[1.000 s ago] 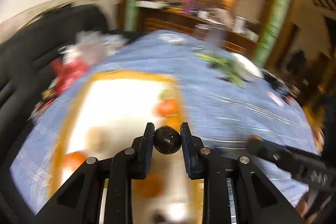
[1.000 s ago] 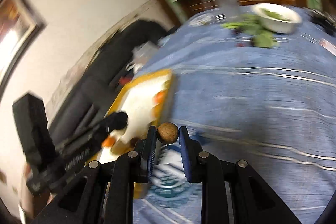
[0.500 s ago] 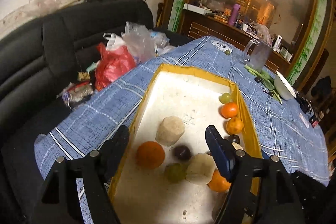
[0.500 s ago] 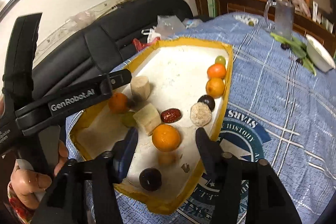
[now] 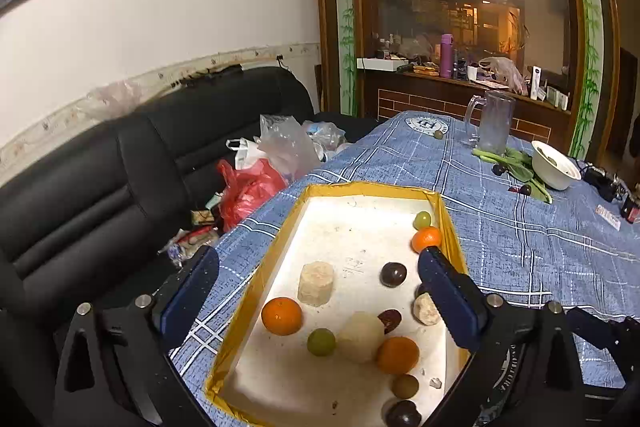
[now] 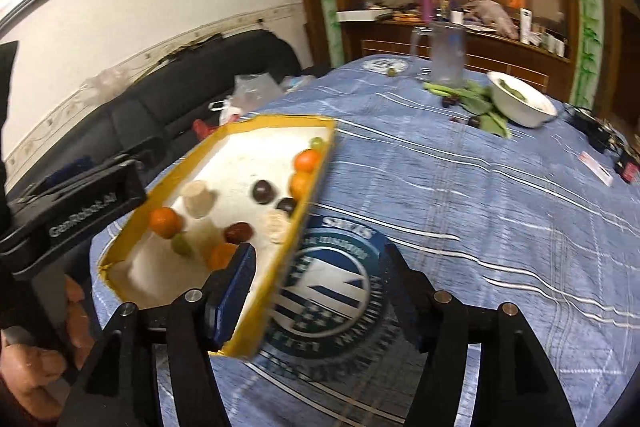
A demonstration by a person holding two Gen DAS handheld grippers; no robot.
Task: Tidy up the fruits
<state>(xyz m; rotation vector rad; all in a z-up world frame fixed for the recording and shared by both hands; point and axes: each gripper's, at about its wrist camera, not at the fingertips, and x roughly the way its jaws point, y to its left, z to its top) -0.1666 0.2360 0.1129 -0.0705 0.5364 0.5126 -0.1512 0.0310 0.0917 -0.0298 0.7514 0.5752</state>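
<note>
Blue checked tablecloth (image 5: 520,239) carrying shallow yellow-rimmed white tray (image 5: 256,287) of small, light, roll-prone round fruit, dark plum (image 5: 393,274) mid-tray wanting gentle side pinch; left gripper (image 5: 320,291) just opened wide, right gripper (image 6: 320,291) partway, both empty.

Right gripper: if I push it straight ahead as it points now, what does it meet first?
Probably the blue tablecloth, just right of the yellow tray; the open right gripper holds nothing. Depth is uncertain.
</note>
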